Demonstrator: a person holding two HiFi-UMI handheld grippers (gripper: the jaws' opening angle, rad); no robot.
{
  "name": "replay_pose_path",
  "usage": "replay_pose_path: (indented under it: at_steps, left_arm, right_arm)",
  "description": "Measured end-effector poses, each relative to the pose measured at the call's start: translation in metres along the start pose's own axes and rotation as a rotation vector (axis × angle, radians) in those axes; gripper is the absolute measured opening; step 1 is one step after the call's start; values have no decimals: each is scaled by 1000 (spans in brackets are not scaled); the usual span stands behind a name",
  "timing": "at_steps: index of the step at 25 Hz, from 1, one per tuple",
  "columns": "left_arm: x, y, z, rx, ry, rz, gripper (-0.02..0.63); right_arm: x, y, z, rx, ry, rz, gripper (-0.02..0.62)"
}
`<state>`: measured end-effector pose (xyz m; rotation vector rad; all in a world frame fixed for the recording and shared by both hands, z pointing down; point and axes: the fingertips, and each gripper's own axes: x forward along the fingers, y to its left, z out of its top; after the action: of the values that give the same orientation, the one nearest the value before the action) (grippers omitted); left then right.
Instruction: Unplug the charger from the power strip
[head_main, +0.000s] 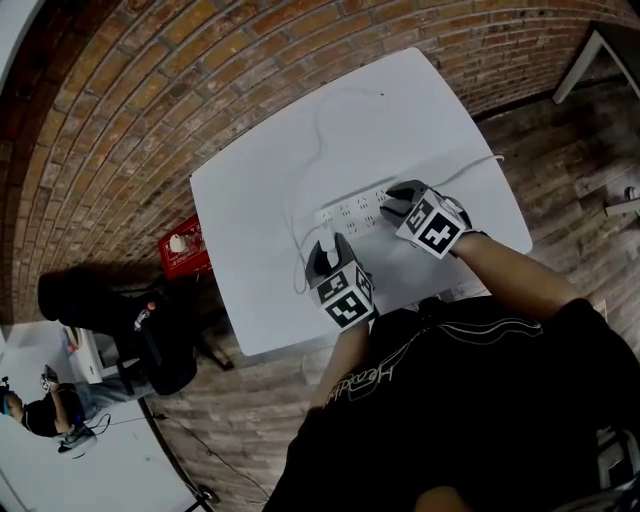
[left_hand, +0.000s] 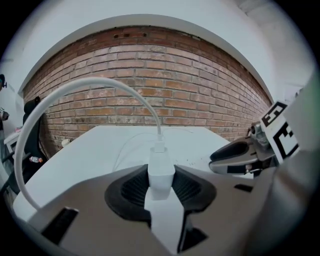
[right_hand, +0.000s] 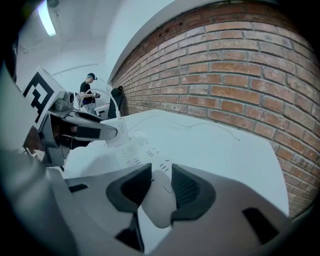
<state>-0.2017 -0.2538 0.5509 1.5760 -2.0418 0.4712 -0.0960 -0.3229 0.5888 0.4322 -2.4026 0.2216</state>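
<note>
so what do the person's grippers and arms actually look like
The left gripper and right gripper look alike: grey plastic bodies, each with two jaws lined with black ribbed pads. Each carries a white cube printed with black square markers. No cables show on them. The person wears a black top with pale script lettering, and the forearms are uncovered.

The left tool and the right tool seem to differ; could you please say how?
The left tool grips the charger, its cable arching up; the right tool grips the strip. The left tool sits by the strip's left end, the right on its right end. Both tilt down over the table.
</note>
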Motion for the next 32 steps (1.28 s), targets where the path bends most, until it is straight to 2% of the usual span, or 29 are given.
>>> replay_pose_path:
  at_steps: [3,5,7,12,14,16,18,20,26,27,31,32]
  left_arm:
    - [-3,-4,5,93,-14,32,135]
    - [-5,-6,5,125,-19,40,137]
    - [-6,-6,3,109,-13,29,137]
    - [-3,1,2,6,-6,-24,137]
    - [-2,5,3,3,-16,-31,137]
    - [-3,5,4,55,-32,-13,135]
    - [-5,2,7,144,-55,12,138]
    - [-4,0,7,171,-62,15,140]
    - [-2,7,5,-32,-36,-65,137]
    - [-2,7,6,-24,-39,-62,137]
    - [-5,4,8,126,-68,-11,137]
    - [-6,3,9,142,-72,-7,138]
  right_arm:
    - [0,0,1,7,6,1,104]
    - [-1,2,1,-4,14,11,100]
    - [-1,4,0,-15,19,16,89]
    - [-1,3,1,-8,2,4,89]
    - [0,6,1,-8,4,8,95]
    - [1,7,2,-7,2,6,98]
    - [2,5,3,-5,-6,-1,97]
    - [3,4,2,-4,-7,-6,97]
    - [3,4,3,-13,-10,-7,95]
    - [3,2,3,-14,-15,-11,97]
    - [4,3,3,-11,-7,-19,95]
    - [3,4,3,-11,-3,-17,94]
